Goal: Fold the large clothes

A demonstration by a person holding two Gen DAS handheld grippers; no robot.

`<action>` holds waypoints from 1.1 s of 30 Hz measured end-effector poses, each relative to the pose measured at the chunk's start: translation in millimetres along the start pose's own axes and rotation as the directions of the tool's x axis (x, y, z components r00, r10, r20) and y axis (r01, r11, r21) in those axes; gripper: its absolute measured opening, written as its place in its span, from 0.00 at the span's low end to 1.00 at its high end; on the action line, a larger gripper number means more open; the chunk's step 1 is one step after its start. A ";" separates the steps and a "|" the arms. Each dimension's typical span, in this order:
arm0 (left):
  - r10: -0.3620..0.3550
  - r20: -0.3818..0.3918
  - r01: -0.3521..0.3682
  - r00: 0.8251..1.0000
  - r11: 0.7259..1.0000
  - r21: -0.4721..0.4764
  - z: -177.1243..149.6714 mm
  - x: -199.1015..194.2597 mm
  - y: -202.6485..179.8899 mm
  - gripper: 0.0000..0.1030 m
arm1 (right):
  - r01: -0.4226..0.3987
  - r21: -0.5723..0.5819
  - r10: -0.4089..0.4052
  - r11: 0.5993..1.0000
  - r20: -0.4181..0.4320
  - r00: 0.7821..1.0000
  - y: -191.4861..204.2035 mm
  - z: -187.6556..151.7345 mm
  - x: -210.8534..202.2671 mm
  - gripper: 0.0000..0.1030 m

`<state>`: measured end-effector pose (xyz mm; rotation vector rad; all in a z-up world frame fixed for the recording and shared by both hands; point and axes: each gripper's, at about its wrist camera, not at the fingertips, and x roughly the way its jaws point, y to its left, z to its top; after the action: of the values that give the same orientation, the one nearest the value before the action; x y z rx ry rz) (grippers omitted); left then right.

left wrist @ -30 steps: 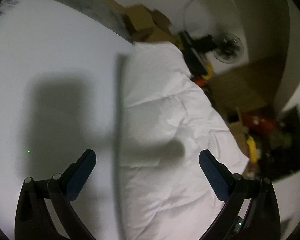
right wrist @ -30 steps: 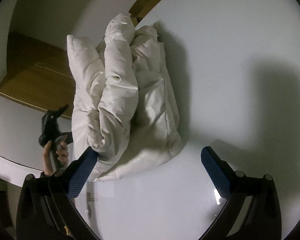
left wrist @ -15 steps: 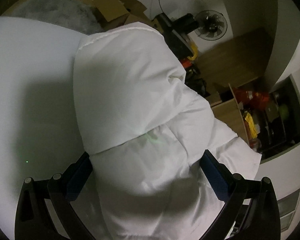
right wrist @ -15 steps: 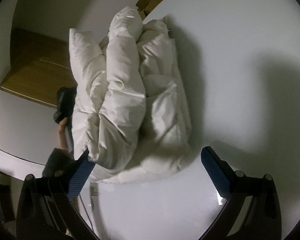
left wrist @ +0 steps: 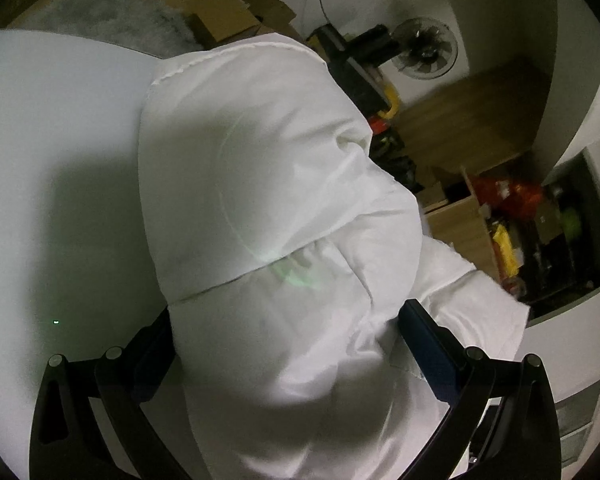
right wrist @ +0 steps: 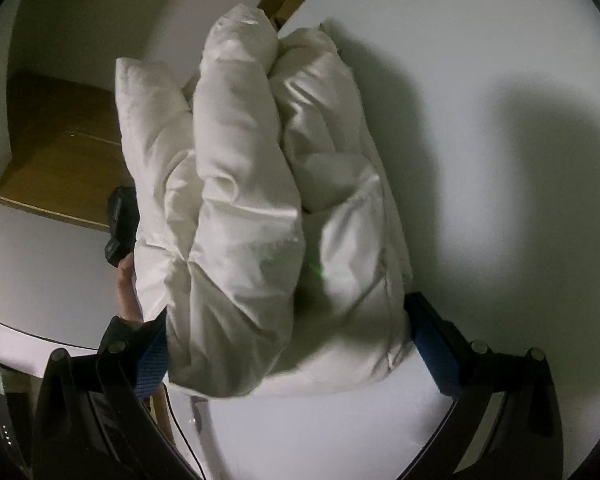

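A white puffy jacket (left wrist: 260,160) lies folded into a thick bundle on the white table (left wrist: 60,120). My left gripper (left wrist: 288,316) is open, its blue-padded fingers straddling one end of the bundle. In the right wrist view the same jacket (right wrist: 240,160) shows as several stacked rolls near the edge of the table (right wrist: 480,40). My right gripper (right wrist: 288,312) is open too, with the near end of the bundle between its fingers. The left gripper's black body (right wrist: 120,220) and the hand (right wrist: 126,288) holding it peek out behind the bundle's left side.
Beyond the table edge I see a fan (left wrist: 424,54), cardboard boxes (left wrist: 224,8), a grey rug (left wrist: 112,12) and cluttered shelves (left wrist: 520,220). Wooden floor (right wrist: 60,140) lies past the bundle's far side. The white tabletop stretches to the right of the bundle.
Both grippers have moved in on the bundle. It now sits between the open fingers of each, where a second ago it lay ahead of them.
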<state>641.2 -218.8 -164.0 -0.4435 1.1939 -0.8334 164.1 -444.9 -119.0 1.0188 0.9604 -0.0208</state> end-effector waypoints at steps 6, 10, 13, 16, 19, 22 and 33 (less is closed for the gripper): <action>0.059 -0.002 -0.059 0.998 0.998 -0.028 1.1 6.6 -7.6 1.00 | 0.085 -0.065 -0.092 0.994 -0.109 0.990 15.5 19.2 22.7 1.00; 0.087 -0.011 -0.087 0.996 0.996 -0.024 2.1 12.7 -10.2 1.00 | 0.119 -0.115 -0.130 0.986 -0.090 0.987 23.0 16.4 28.7 1.00; 0.106 -0.008 -0.106 0.994 0.994 -0.016 2.0 14.3 -14.2 1.00 | 0.153 -0.135 -0.163 0.979 -0.066 0.984 27.8 10.7 27.1 0.92; 0.118 -0.001 -0.118 0.993 0.993 0.002 1.5 13.7 -19.1 0.92 | 0.109 -0.125 -0.115 0.986 -0.043 0.992 29.3 8.0 23.3 0.62; 0.121 0.011 -0.121 0.993 0.992 0.041 0.5 10.2 -28.3 0.66 | 0.055 -0.124 -0.061 0.991 -0.040 0.997 29.5 5.0 20.7 0.46; 0.153 0.010 -0.153 0.988 0.987 0.058 -0.9 7.1 -38.9 0.48 | 0.035 -0.111 -0.039 0.993 -0.031 0.999 27.1 4.3 21.0 0.40; 0.210 0.080 -0.217 0.974 0.973 0.080 -15.6 -36.1 -62.5 0.21 | -0.012 -0.140 0.012 0.990 0.000 1.000 27.0 0.4 2.4 0.28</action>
<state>601.4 -229.0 -102.7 -0.2648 1.1122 -0.6756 177.4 -429.1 -101.4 0.8949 0.9415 0.0551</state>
